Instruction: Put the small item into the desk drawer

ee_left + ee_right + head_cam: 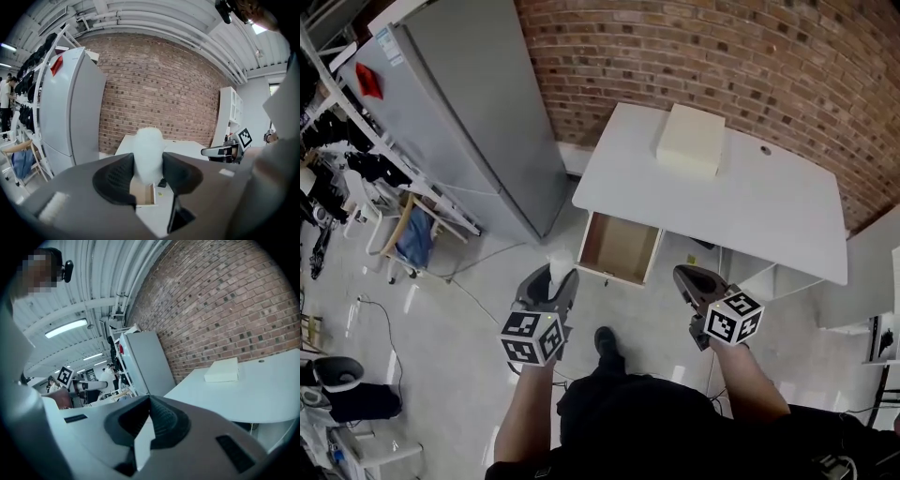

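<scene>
We have the small item clamped between the pads of the left gripper, with its rounded top standing clear above the jaws. It is held short of the drawer on our side, a little to the drawer's left and not yet over its opening. The item looks whitish and frosted, and we judge it light and perhaps a little soft, like foam or thin plastic. A gentle squeeze around its middle should therefore be enough, and a harder grip might dent it. Its smooth sides could slip, so we would keep it upright between the ribbed pads. The right gripper hangs to the drawer's right with its jaws together on nothing. The drawer stands pulled out from under the white desk. From above we see only its bare brownish bottom, so we take it to be empty, with room for the item anywhere inside. Beyond the drawer, a closed cream box rests on the desk top, and we cannot tell what it contains.
</scene>
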A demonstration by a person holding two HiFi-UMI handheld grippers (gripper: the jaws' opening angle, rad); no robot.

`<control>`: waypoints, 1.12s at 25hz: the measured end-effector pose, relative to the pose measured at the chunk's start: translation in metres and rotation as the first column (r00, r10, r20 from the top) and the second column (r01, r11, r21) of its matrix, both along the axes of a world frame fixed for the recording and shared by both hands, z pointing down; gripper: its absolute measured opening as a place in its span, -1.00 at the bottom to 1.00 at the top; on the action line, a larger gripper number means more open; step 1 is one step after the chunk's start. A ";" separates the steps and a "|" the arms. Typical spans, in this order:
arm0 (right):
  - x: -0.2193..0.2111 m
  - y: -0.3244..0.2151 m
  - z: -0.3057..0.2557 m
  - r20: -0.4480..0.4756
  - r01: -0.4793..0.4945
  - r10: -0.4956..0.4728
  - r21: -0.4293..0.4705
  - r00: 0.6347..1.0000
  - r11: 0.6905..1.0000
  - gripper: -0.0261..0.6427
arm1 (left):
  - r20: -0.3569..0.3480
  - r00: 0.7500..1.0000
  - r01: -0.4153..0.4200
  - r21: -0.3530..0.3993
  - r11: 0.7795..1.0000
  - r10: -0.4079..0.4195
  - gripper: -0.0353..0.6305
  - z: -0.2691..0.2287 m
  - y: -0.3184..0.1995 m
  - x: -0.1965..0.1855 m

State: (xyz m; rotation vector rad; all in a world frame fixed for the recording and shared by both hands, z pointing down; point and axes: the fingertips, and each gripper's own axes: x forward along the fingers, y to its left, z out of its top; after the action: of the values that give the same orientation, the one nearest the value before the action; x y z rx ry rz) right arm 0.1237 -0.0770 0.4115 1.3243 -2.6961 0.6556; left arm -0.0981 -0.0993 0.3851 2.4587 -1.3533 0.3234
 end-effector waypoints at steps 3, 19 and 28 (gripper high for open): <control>-0.019 -0.031 -0.002 -0.027 0.005 -0.005 -0.007 1.000 1.000 -0.89 | -0.012 1.000 -0.026 -0.004 1.000 0.026 -0.33 0.003 -0.034 -0.009; -0.061 -0.113 0.013 -0.046 0.023 -0.026 -0.056 0.999 0.998 -0.89 | -0.054 0.998 -0.049 -0.097 0.994 0.044 -0.33 0.039 -0.105 -0.029; -0.044 -0.117 0.022 0.025 0.114 -0.112 -0.057 0.993 0.992 -0.89 | -0.033 0.999 0.004 -0.167 0.986 -0.010 -0.33 0.051 -0.099 0.016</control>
State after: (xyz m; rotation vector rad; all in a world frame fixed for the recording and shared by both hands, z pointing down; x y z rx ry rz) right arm 0.0798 -0.1942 0.4337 1.1479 -2.7219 0.7351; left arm -0.0817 -0.1986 0.4360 2.3110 -1.2666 0.3759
